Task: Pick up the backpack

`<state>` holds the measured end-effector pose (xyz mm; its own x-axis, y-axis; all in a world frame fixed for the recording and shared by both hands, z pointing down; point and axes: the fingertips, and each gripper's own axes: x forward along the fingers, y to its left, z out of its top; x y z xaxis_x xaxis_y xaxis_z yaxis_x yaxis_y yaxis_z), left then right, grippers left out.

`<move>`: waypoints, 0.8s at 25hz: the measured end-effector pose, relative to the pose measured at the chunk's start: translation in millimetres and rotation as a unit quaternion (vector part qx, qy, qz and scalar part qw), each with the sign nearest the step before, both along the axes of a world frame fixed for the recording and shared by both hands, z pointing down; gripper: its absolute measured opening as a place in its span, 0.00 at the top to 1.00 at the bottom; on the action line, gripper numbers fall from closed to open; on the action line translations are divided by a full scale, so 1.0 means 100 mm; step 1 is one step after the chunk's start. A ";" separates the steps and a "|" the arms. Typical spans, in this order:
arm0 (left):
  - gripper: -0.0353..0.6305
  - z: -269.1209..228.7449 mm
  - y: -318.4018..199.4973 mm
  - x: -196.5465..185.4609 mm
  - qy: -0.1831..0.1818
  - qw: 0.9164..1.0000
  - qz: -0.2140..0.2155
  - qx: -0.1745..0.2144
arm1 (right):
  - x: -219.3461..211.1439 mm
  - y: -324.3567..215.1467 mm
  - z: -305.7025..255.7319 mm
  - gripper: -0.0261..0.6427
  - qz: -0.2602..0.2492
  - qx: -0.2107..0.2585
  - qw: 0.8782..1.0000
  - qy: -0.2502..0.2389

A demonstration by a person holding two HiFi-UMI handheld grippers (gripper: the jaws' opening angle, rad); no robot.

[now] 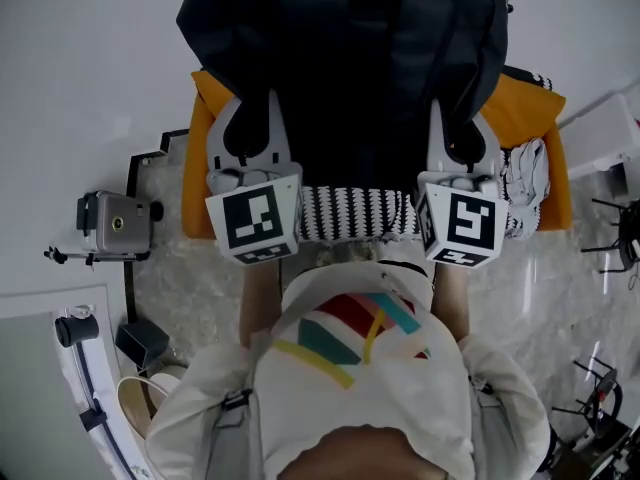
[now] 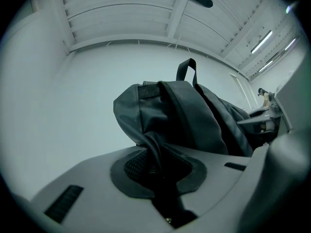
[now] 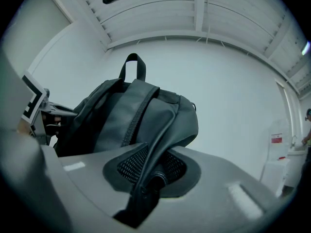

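Observation:
A black backpack hangs in the air in front of me, held up between both grippers. My left gripper is shut on a fold of its fabric at the left side. Over on the other side, my right gripper is shut on a strap or seam. In the left gripper view the backpack fills the middle, its top handle standing up. From the right gripper view, the backpack shows its back panel and handle. Both grippers point level.
Below the bag lies an orange cushion or seat with a black-and-white striped cloth and a patterned white cloth. A small camera on a stand sits at the left. White walls and a slatted ceiling surround me.

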<state>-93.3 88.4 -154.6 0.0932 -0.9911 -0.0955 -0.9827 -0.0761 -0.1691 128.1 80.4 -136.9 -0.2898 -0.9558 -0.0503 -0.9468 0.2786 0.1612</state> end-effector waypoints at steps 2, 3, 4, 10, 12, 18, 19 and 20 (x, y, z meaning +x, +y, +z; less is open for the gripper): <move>0.85 0.01 0.08 0.03 -0.001 1.000 -0.004 0.001 | 0.03 0.08 0.05 0.86 -0.003 -0.003 1.000 -0.001; 0.85 0.02 0.12 0.04 -0.001 1.000 -0.006 0.000 | 0.03 0.10 0.07 0.86 -0.004 -0.004 1.000 -0.002; 0.85 0.03 0.15 0.05 0.000 1.000 -0.009 0.000 | 0.04 0.11 0.08 0.86 -0.006 -0.004 1.000 -0.004; 0.85 0.10 0.22 0.06 -0.003 1.000 -0.020 0.001 | 0.04 0.14 0.11 0.86 -0.007 -0.007 1.000 -0.003; 0.85 0.10 0.24 0.04 -0.007 1.000 -0.024 0.001 | 0.00 0.15 0.11 0.86 -0.010 -0.008 1.000 -0.005; 0.85 0.06 0.23 0.05 -0.010 1.000 -0.029 0.005 | 0.01 0.13 0.10 0.86 -0.014 -0.005 1.000 -0.010; 0.85 0.07 0.23 0.05 -0.010 1.000 -0.030 0.005 | 0.01 0.12 0.10 0.86 -0.014 -0.004 1.000 -0.010; 0.85 0.07 0.23 0.04 -0.010 0.999 -0.031 0.005 | 0.01 0.12 0.10 0.86 -0.016 -0.003 1.000 -0.010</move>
<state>-89.1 111.1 -147.7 0.0342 -0.9939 -0.1045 -0.9817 -0.0138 -0.1899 128.8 91.9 -127.1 -0.3189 -0.9464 -0.0508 -0.9406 0.3094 0.1400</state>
